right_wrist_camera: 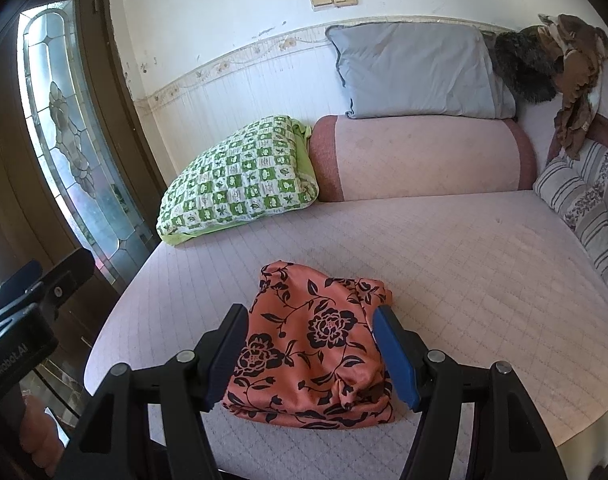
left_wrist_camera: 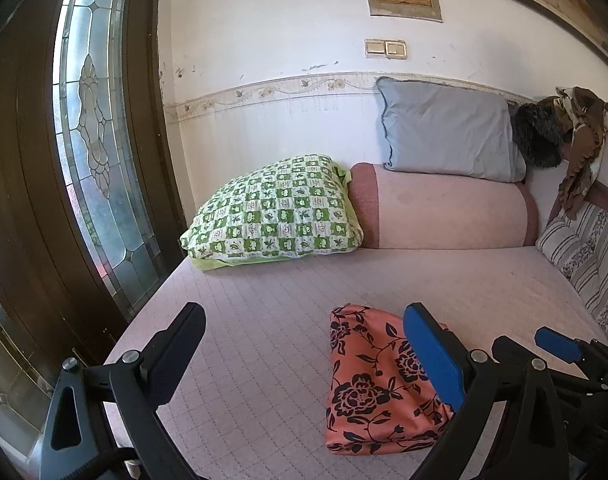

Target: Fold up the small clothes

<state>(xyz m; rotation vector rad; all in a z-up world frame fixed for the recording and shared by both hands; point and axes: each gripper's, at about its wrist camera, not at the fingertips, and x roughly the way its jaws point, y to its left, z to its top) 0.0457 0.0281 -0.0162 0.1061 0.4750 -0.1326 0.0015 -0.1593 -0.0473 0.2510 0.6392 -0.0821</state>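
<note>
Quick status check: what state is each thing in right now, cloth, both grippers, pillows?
Floral cloth: folded into a compact bundle, lying on the bed.
Left gripper: open, holding nothing.
Right gripper: open, straddling the cloth.
Green pillow: leaning on bolster.
Grey pillow: propped against wall.

Against the back wall, a pink bolster [left_wrist_camera: 443, 212] with darker ends, a grey-blue pillow [left_wrist_camera: 447, 132] resting on top and a green-and-white checked pillow [left_wrist_camera: 272, 212] leaning just beside its left end. At far right, a striped floral cushion [left_wrist_camera: 583, 256], with a dark furry cushion [left_wrist_camera: 535, 136] and crumpled brown cloth [left_wrist_camera: 583, 132] above. On the left, a dark wooden door [left_wrist_camera: 20, 184] with leaded glass; on the wall, a double light switch [left_wrist_camera: 385, 48]; underneath everything, a pale pink quilted bed [left_wrist_camera: 264, 320].
</note>
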